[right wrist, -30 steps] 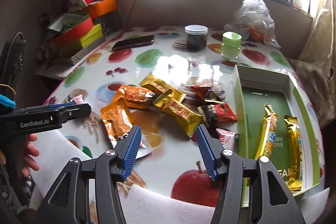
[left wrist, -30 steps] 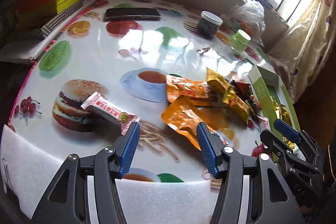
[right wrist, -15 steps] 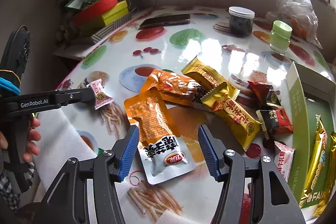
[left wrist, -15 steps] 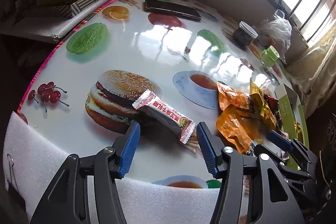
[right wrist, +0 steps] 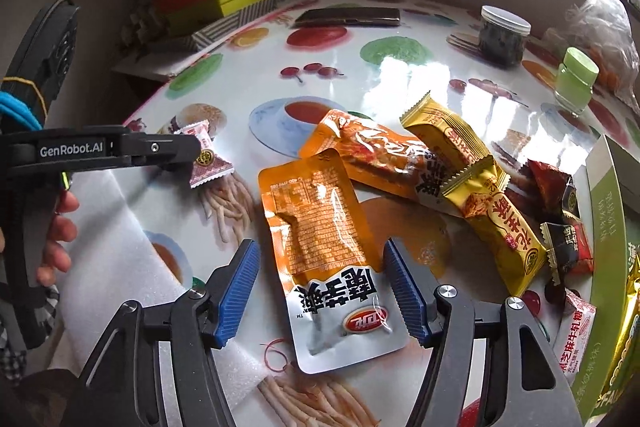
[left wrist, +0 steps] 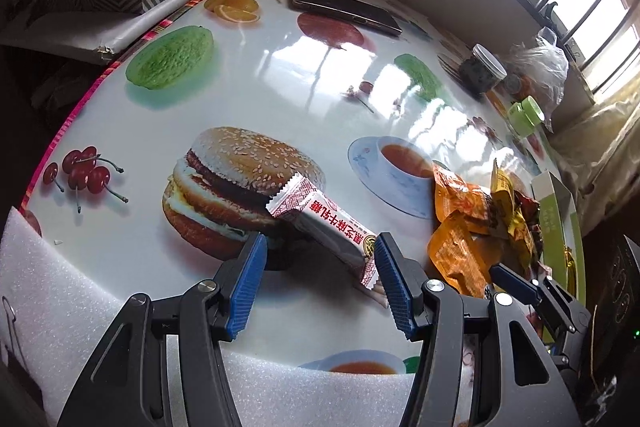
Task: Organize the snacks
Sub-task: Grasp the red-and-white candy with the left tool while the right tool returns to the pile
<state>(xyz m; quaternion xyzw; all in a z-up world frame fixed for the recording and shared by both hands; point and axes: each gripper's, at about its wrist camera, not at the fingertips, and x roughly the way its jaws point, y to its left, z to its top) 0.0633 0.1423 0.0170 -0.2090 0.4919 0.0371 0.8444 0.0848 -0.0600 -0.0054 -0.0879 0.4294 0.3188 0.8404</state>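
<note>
Over the printed burger on the tablecloth (left wrist: 280, 75), the left wrist view has the left gripper (left wrist: 318, 279) hanging with its jaws roughly half open and nothing clamped. The white-and-red candy bar (left wrist: 320, 221) lies slanted across the burger's lower right edge, and its near end sits just inside the right blue pad, right up against it, though I can't tell if it actually touches. Right of the burger there's the heap of orange and yellow snack packets (left wrist: 476, 219), and past that the green box (left wrist: 558, 223). Far behind the burger: a phone (left wrist: 346, 10), a dark jar (left wrist: 482, 69) and a small green jar (left wrist: 526, 115).

Right wrist view next. The right gripper (right wrist: 320, 289) has just been opening and now stands wide, straddling the orange-and-silver pouch (right wrist: 328, 251) that lies flat on the table; the pads aren't pressing it. Beyond the pouch are an orange packet (right wrist: 372, 157) and yellow bars (right wrist: 480, 187), with dark red candies (right wrist: 560, 211) to the right beside the green box (right wrist: 608, 227). Left of the pouch, a hand (right wrist: 56, 227) holds the other gripper over the small candy.
</note>
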